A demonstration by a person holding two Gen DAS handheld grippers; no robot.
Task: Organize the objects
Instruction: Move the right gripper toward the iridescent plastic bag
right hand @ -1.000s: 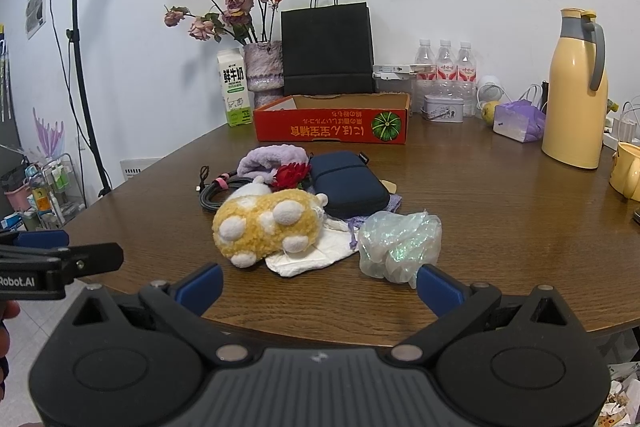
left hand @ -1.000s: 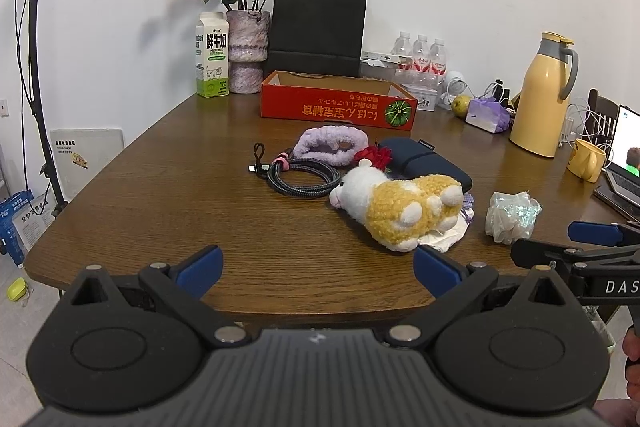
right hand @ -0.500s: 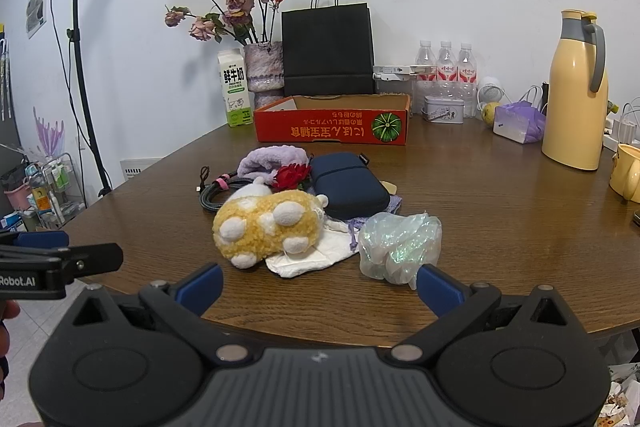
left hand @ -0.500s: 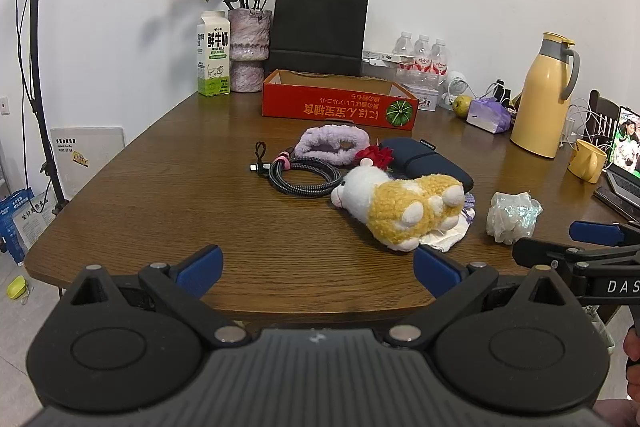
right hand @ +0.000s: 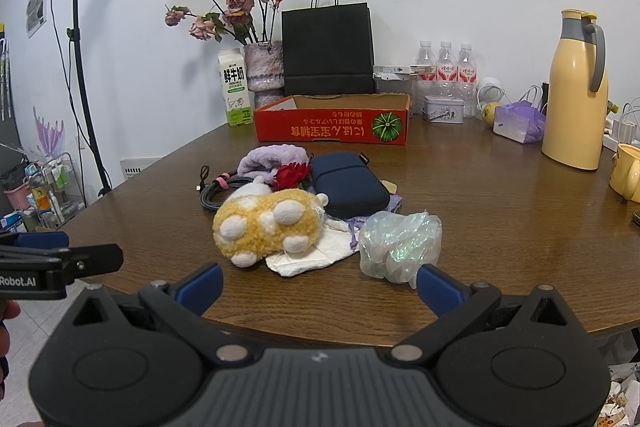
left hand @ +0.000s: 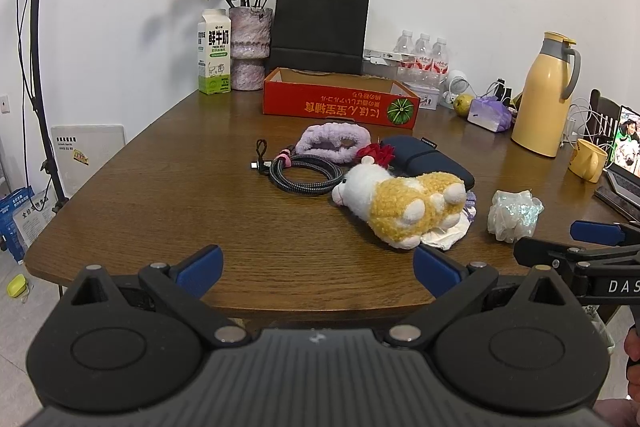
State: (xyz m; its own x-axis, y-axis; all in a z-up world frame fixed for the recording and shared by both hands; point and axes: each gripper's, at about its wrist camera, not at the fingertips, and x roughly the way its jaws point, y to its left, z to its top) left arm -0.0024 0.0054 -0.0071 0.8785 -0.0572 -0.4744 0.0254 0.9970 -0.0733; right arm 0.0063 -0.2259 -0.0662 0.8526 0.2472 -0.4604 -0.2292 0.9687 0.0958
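**Both grippers held wide at the table's near edge**

Left wrist view: the left gripper (left hand: 316,267) is held spread wide, nothing between its blue pads. Ahead and slightly right, a plush toy (left hand: 400,203) is seen on the wooden table (left hand: 160,187), a coiled cable (left hand: 306,173) just beyond it to the left. A red box (left hand: 340,103) lies further ahead.

Right wrist view: the right gripper (right hand: 318,289) is likewise spread, empty. The plush toy (right hand: 268,223) is found straight ahead, an iridescent wrapper (right hand: 400,245) just beside the right pad, a navy pouch (right hand: 348,183) behind.
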